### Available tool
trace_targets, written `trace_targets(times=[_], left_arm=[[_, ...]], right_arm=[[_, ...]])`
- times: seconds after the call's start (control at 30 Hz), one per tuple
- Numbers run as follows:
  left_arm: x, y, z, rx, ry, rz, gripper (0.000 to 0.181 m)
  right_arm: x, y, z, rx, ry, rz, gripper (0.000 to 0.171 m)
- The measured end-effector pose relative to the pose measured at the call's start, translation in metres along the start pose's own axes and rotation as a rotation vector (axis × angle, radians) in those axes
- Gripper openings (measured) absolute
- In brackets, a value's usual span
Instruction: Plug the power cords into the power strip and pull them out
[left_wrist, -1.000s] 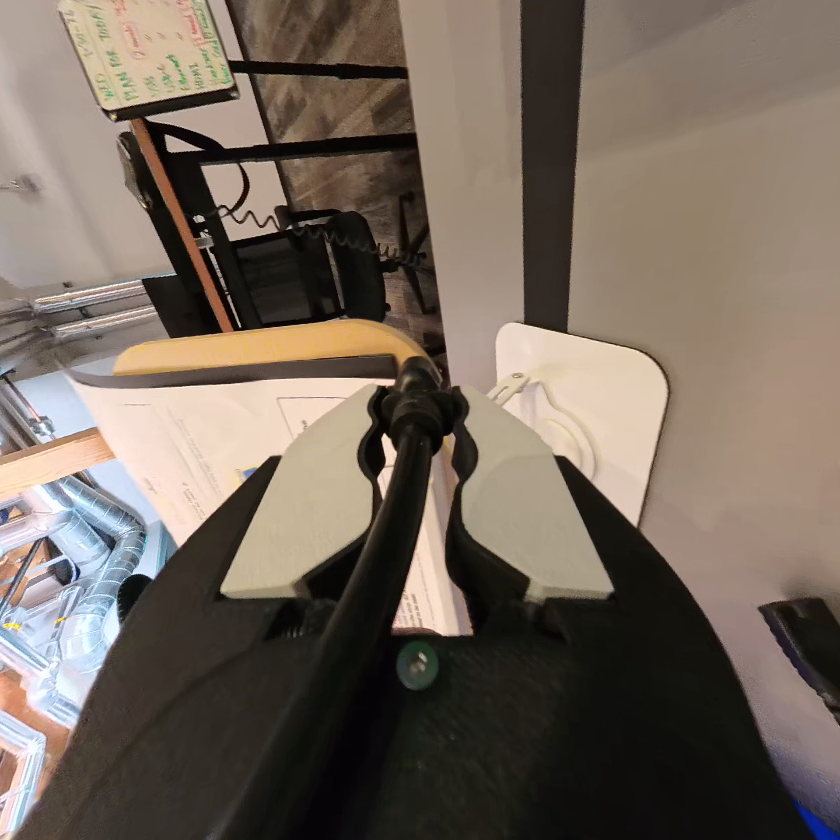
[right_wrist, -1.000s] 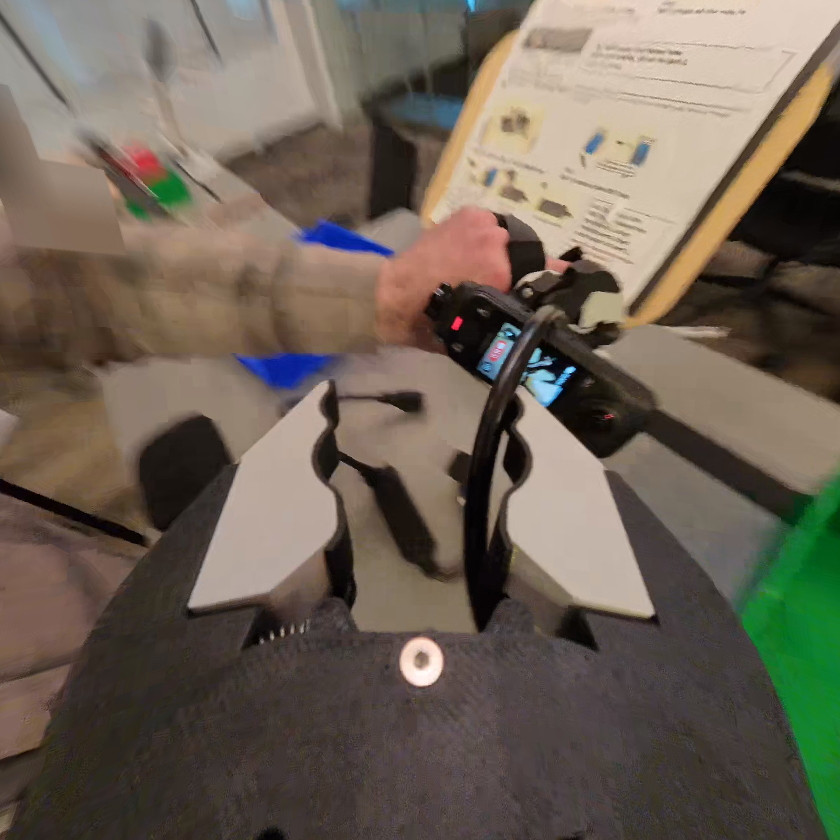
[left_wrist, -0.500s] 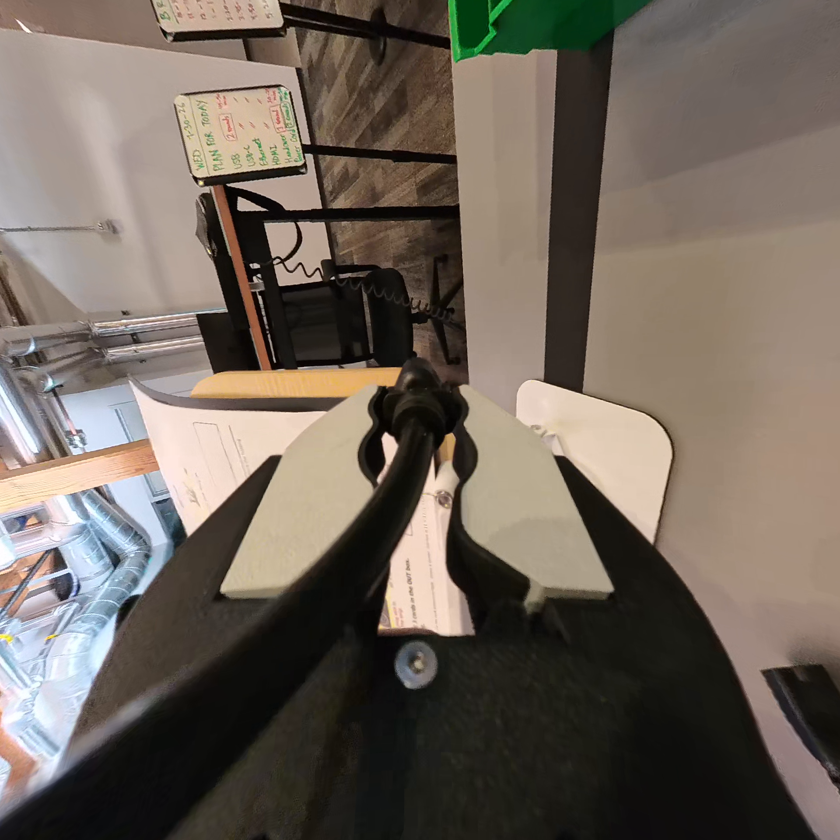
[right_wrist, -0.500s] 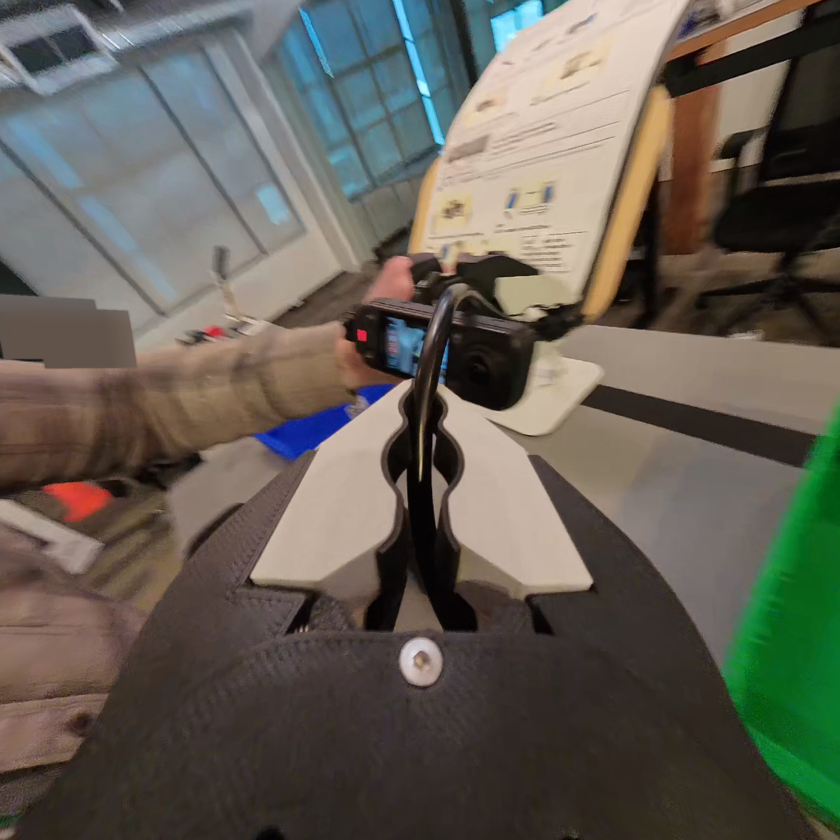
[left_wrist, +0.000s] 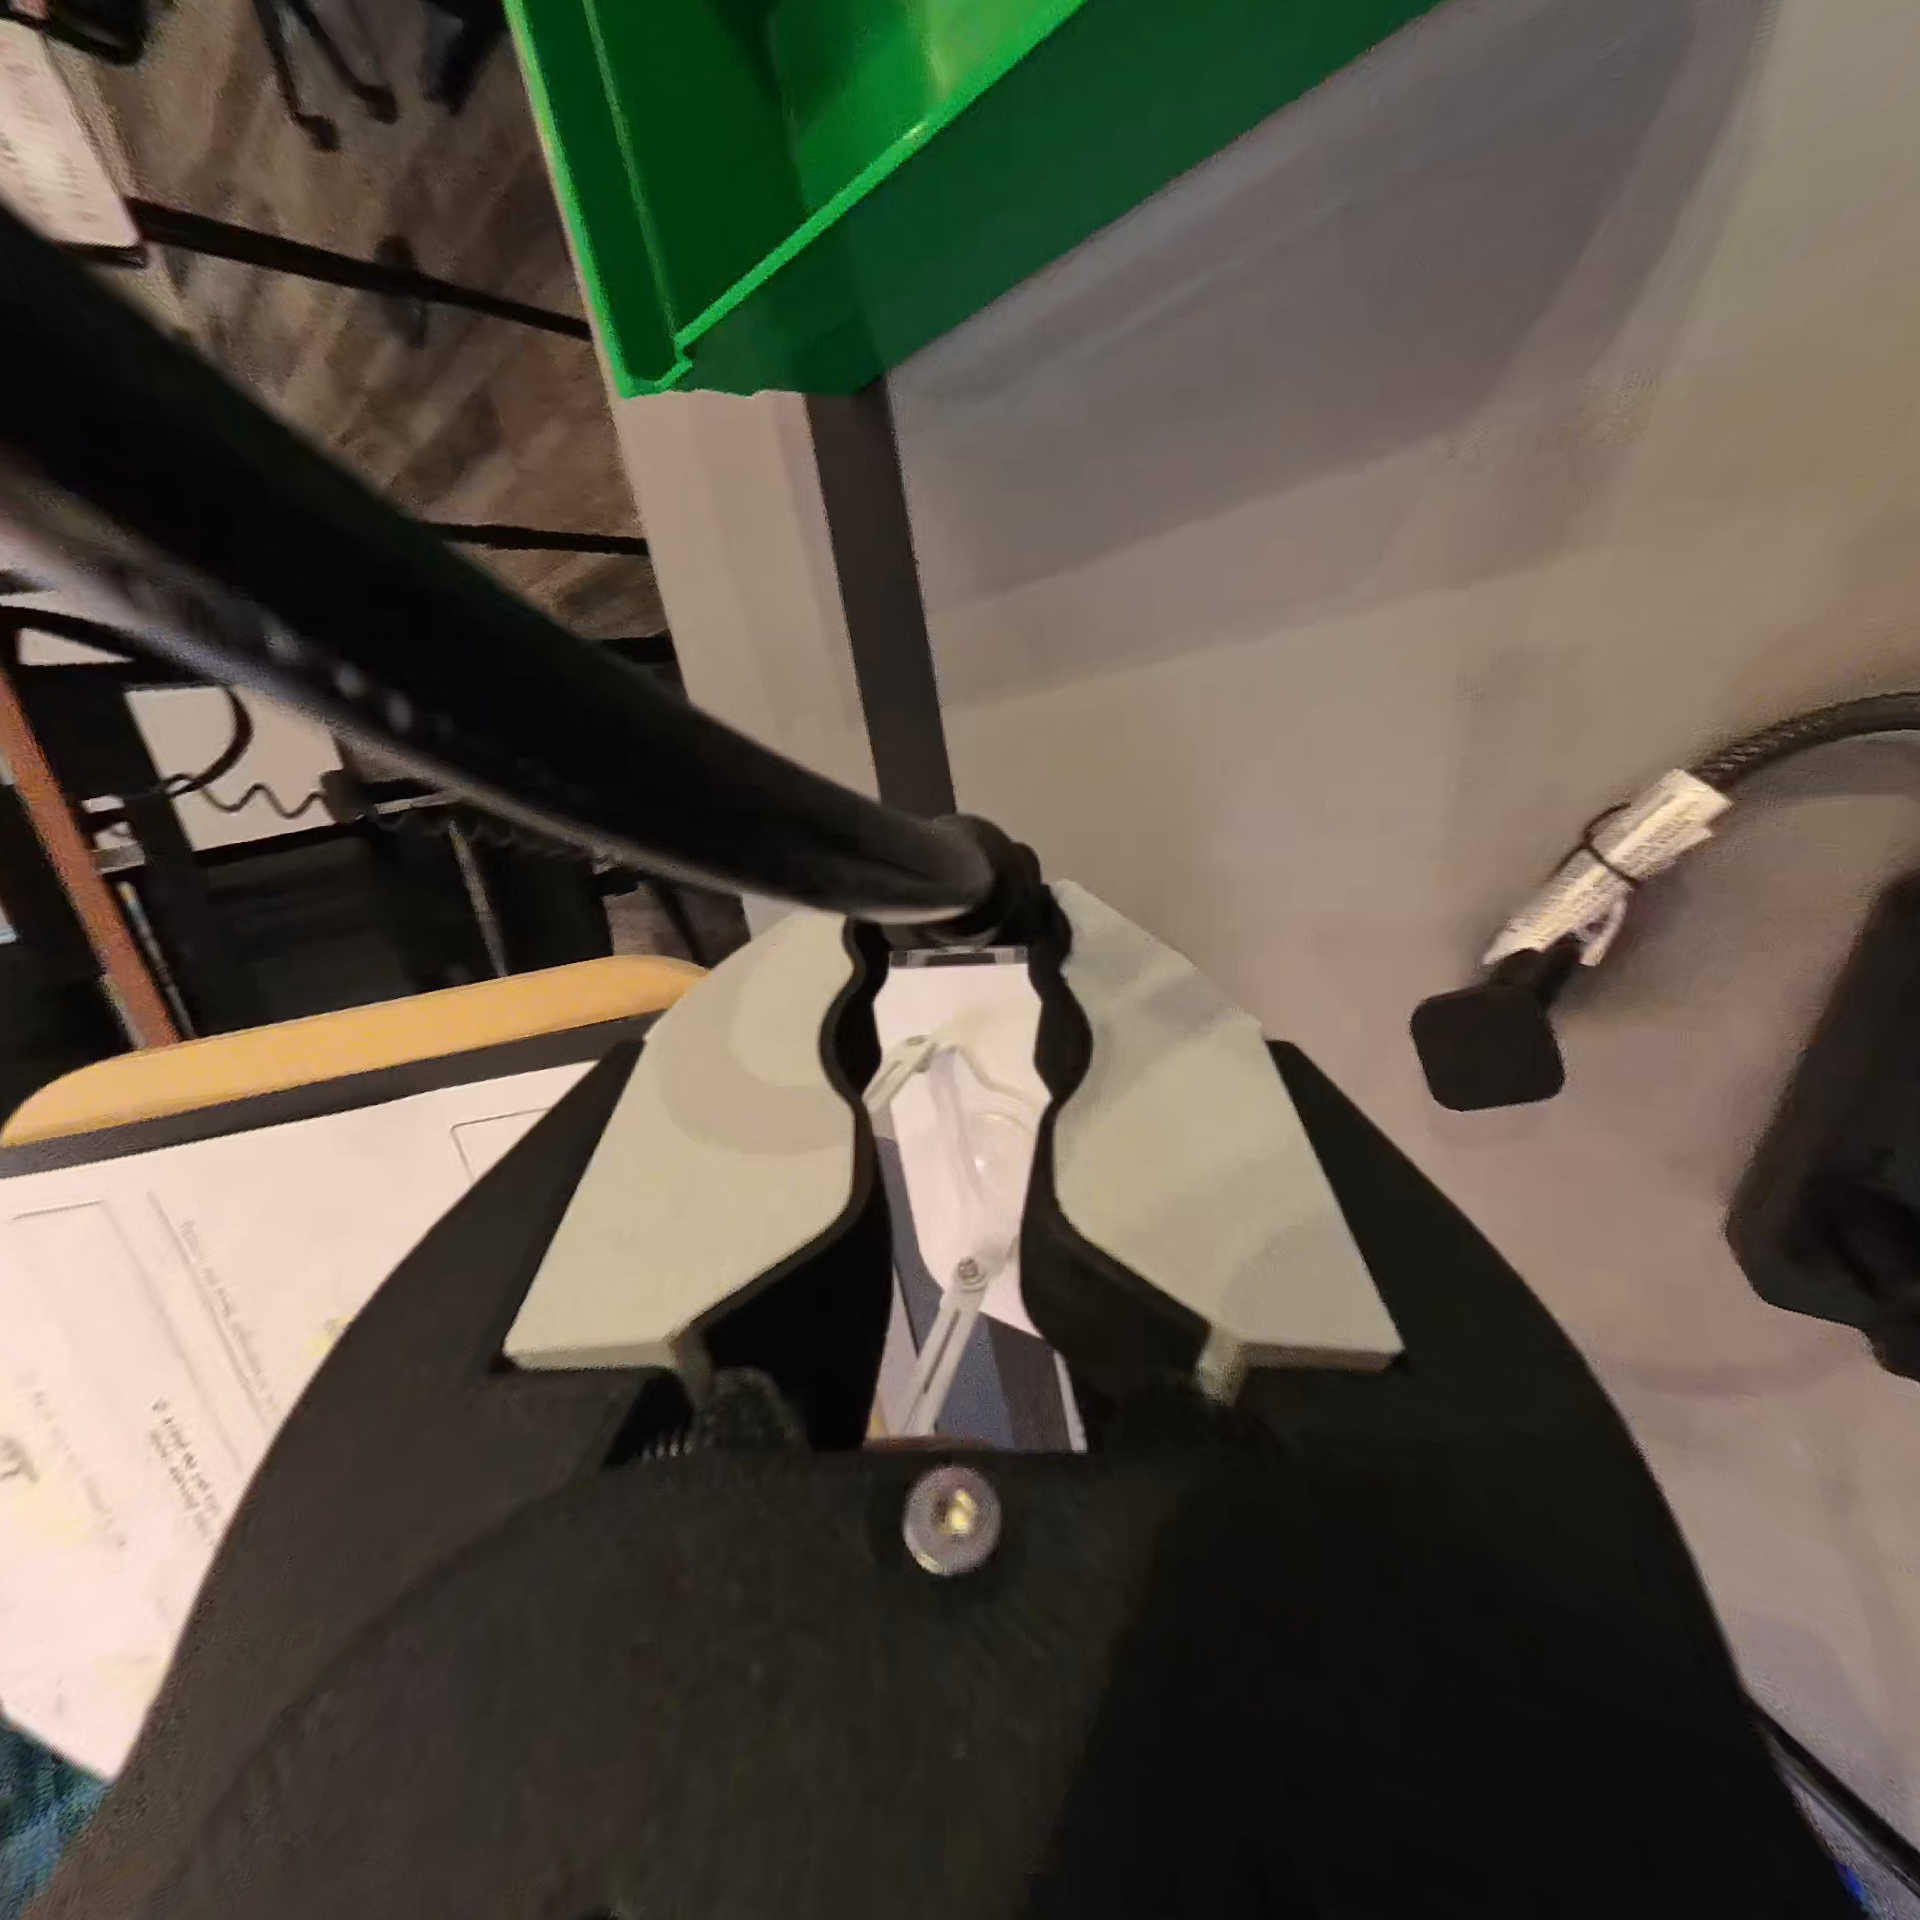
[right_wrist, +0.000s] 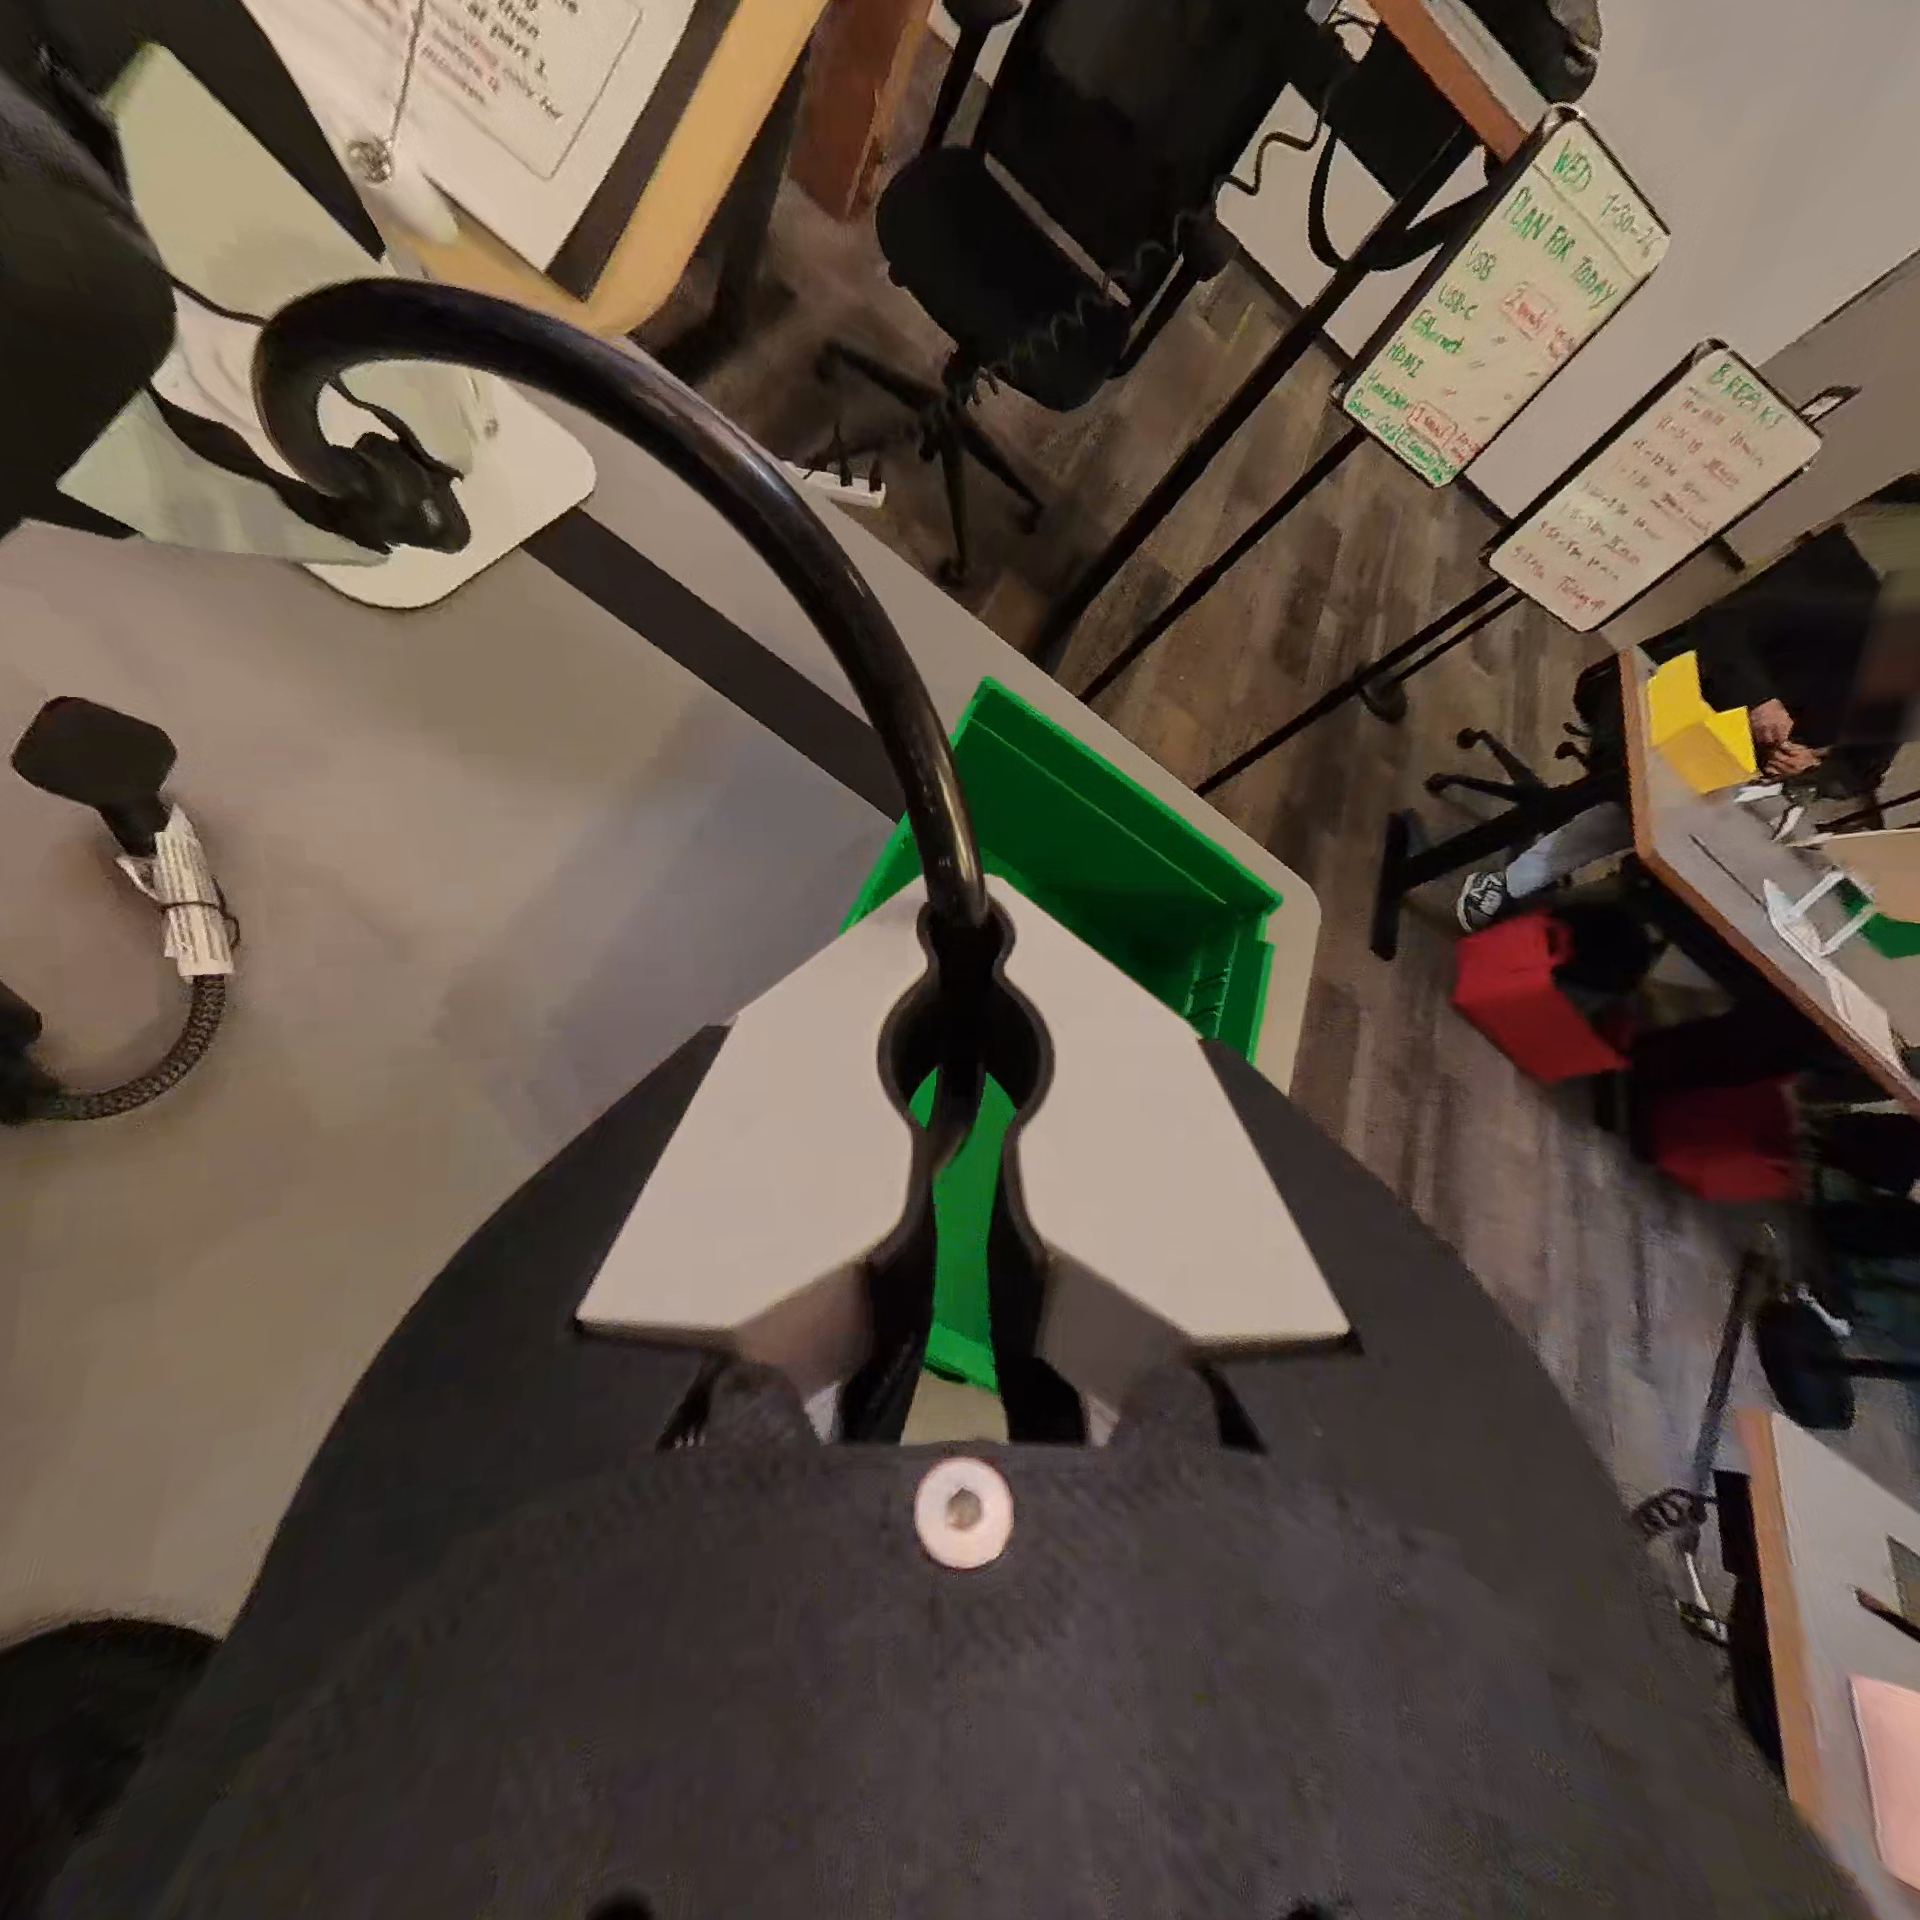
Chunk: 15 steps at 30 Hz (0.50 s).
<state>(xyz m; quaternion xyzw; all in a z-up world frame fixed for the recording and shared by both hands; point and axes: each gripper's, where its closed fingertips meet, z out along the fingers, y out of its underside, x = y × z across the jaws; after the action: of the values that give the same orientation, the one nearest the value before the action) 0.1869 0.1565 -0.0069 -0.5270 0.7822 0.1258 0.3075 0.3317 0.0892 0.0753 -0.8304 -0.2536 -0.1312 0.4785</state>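
Observation:
My left gripper (left_wrist: 951, 935) is shut on a black power cord (left_wrist: 468, 686) right at its fingertips; the cord runs off to the upper left. My right gripper (right_wrist: 961, 935) is shut on the same cord (right_wrist: 727, 468), which arcs up and left to the left gripper (right_wrist: 353, 488). The right gripper hovers above a green bin (right_wrist: 1122, 831) at the table edge. A second cable with a braided sleeve, a white tag and a black plug (left_wrist: 1486, 1049) lies loose on the grey table (left_wrist: 1351, 623). I see no power strip that I can identify.
The green bin (left_wrist: 831, 156) also fills the top of the left wrist view. A white stand base (right_wrist: 499, 509) carries a board with paper sheets (left_wrist: 208, 1299). A black block (left_wrist: 1849, 1195) sits at the right. Chairs, whiteboards and other tables stand beyond the table edge. My hands' fingertips stand some 20 cm from each other. The right gripper is farther from the black plug (left_wrist: 1486, 1049), some 30 cm, than the left, some 15 cm. My right wrist view (right_wrist: 101, 763) looks at it from another angle.
The right gripper closed on the cord and swung right, over the green bin. The left gripper turned toward the bin; the cord now leaves its tips sideways instead of running back between the fingers.

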Motion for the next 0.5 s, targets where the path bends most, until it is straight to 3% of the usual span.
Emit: trace_targets(times=[0.07,0.17,0.3,0.5], left_arm=[[0.013,-0.002,-0.002,0.033,0.11,-0.051,0.025],[0.052,-0.008,-0.014,0.154,0.422,-0.092,0.025],[0.09,-0.012,-0.041,0.311,0.714,-0.15,0.025],[0.121,-0.02,-0.094,0.447,0.931,-0.176,0.025]], right_arm=[[-0.005,0.002,0.001,0.005,-0.023,0.015,0.0],[-0.015,0.007,0.0,0.036,-0.055,-0.019,0.0],[-0.047,0.003,-0.011,0.161,-0.32,0.192,0.0],[-0.109,0.017,-0.022,0.16,-0.734,0.509,0.0]])
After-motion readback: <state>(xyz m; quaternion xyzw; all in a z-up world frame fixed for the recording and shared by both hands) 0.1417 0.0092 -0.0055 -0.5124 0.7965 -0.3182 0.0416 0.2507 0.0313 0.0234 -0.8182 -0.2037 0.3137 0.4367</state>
